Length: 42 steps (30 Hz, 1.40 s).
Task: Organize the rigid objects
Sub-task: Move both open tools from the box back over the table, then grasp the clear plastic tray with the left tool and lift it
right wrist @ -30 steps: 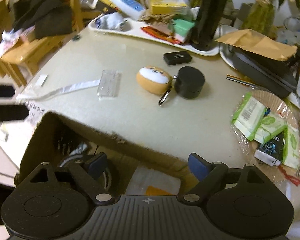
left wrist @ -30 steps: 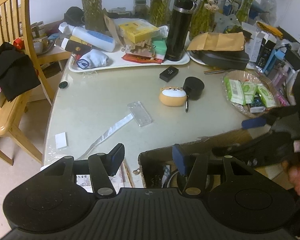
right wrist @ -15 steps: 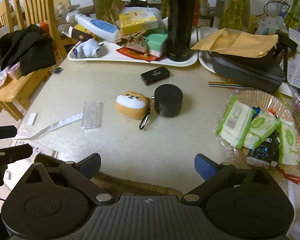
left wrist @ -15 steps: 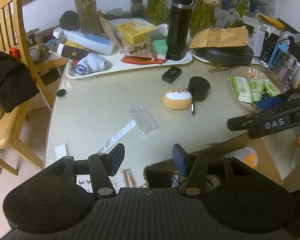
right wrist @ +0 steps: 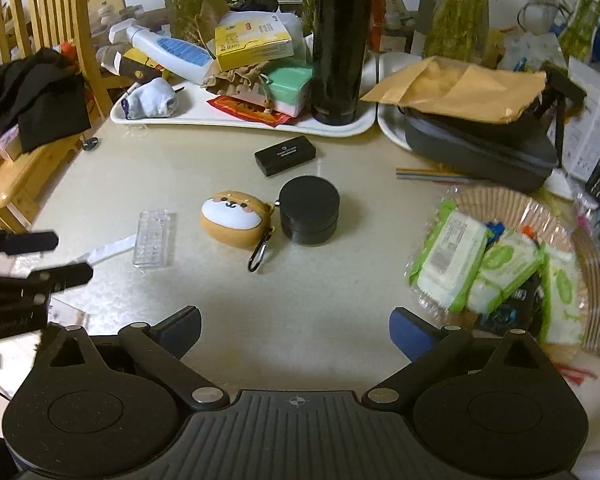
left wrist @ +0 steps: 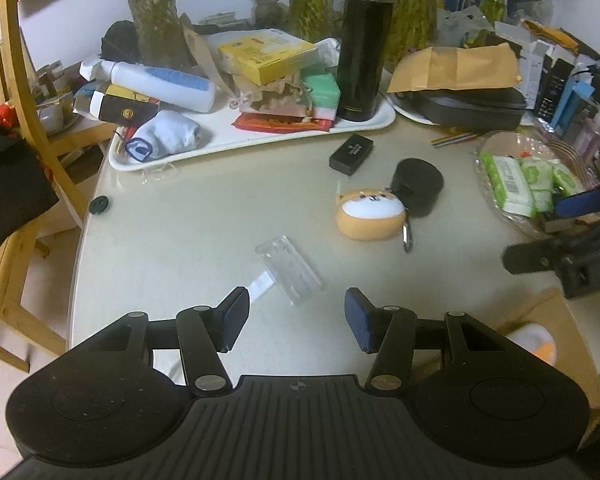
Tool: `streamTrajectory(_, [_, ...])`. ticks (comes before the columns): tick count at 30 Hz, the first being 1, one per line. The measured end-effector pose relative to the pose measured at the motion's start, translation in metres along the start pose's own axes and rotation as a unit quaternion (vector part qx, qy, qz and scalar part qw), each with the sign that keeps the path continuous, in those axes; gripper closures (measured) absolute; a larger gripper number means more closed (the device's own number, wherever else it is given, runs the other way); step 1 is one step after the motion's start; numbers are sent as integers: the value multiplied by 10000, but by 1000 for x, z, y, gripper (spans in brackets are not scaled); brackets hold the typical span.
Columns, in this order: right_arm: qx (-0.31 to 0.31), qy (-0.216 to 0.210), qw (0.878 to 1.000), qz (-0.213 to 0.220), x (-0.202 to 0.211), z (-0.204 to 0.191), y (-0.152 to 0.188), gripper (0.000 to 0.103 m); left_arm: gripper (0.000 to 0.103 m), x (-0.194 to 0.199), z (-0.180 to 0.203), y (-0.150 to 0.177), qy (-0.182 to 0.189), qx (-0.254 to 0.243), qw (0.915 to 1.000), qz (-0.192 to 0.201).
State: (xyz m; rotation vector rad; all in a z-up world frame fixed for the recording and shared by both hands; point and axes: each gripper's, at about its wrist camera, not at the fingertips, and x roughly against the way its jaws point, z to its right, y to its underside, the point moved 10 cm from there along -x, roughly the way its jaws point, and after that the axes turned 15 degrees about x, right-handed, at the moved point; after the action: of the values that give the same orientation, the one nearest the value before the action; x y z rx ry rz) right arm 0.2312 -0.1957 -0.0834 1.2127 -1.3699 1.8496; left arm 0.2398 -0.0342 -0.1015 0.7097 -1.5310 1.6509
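Clear plastic case [left wrist: 290, 270] flat on worktop [left wrist: 188, 224], just beyond left hand-held gripper [left wrist: 296, 318], jaws wide apart, empty. Right hand-held gripper [right wrist: 295, 330] likewise spread wide, empty. Beyond case: dog-face pouch [right wrist: 236, 220] touching black round tin [right wrist: 309, 216]; farther, small black box [right wrist: 285, 155].

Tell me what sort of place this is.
Most likely a dining table in someone's home: a wooden chair draped with dark clothing, plant vases along the wall, and a white tray crowded with household clutter.
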Motion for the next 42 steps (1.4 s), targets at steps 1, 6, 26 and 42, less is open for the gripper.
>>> streamTrajectory(1, [41,61,10000,0,0,1,-1,3,51,-4,-1,-3,-2,45,10000,-5])
streamTrajectory(6, [-55,38,10000,-9,-1,4,-2,3,51,-24,-6,-10,-44,239,9996,-119])
streamTrajectory(26, [-308,-258,9992,-42,1,1,-5,3,51,-103,-7,-8,-409,434,9944,-874])
streamTrajectory(42, [-335,-181,9992,-144,-3,5,1,2,70,-102,-1,-7,-577,282,9947,-807])
